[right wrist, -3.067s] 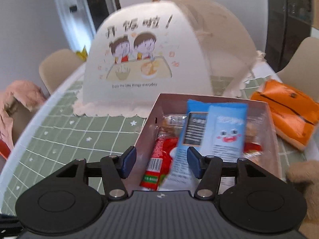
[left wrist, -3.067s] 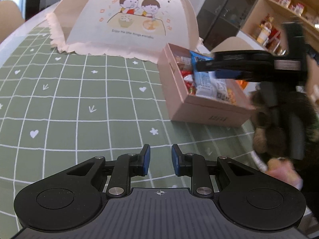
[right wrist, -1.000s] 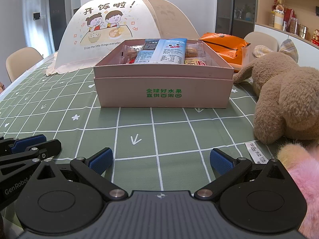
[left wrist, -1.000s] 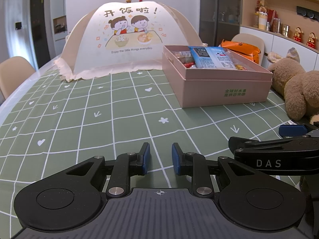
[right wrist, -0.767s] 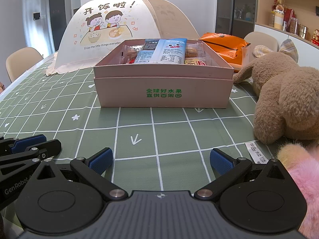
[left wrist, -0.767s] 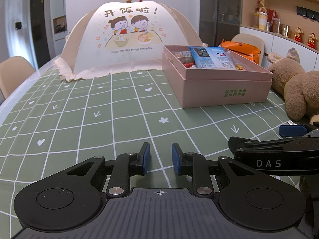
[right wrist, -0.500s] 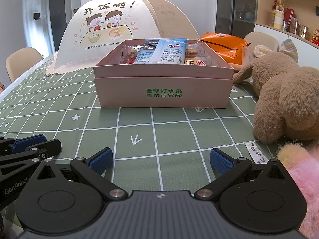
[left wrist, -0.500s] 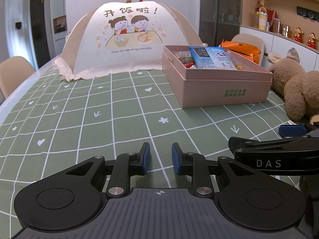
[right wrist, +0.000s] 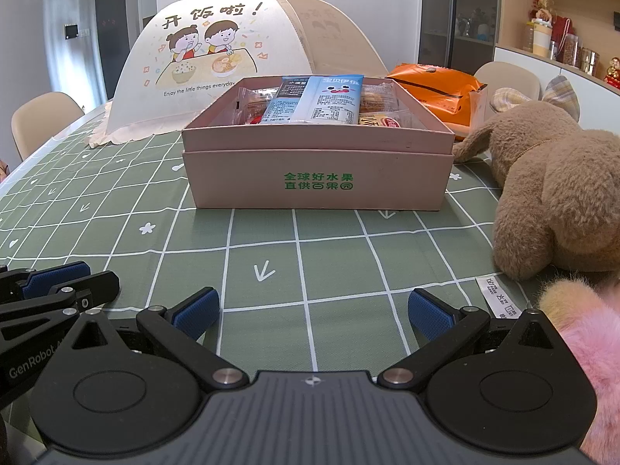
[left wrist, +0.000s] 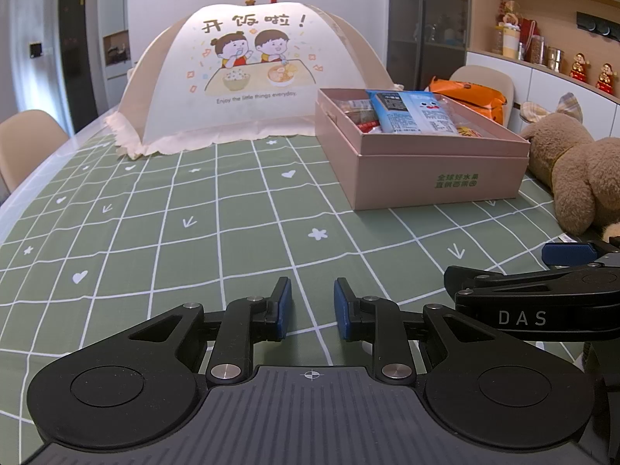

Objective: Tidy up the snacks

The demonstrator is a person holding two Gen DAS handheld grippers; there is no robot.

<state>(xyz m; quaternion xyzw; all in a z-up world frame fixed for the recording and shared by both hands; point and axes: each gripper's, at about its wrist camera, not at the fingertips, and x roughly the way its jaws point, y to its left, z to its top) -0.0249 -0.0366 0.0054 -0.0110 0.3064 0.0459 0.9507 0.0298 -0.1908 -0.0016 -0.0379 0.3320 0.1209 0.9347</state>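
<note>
An open pink box (left wrist: 438, 178) (right wrist: 317, 182) stands on the green checked tablecloth. Several snack packs lie in it, with two blue packets (left wrist: 410, 116) (right wrist: 321, 99) on top. My left gripper (left wrist: 313, 306) rests low near the table's front edge, well short of the box. Its jaws are open by a narrow gap with nothing between them. My right gripper (right wrist: 314, 310) sits beside it to the right, facing the box front, jaws wide open and empty. Each gripper shows at the edge of the other's view.
A domed mesh food cover (left wrist: 252, 73) (right wrist: 224, 58) stands behind the box. An orange snack bag (right wrist: 434, 85) lies behind the box on the right. A brown plush toy (right wrist: 554, 201) and a pink fluffy one (right wrist: 581, 321) lie right of my right gripper. Chairs ring the table.
Three seconds ago my right gripper was over the box; both now sit back near the front edge. Nothing has moved over the last second.
</note>
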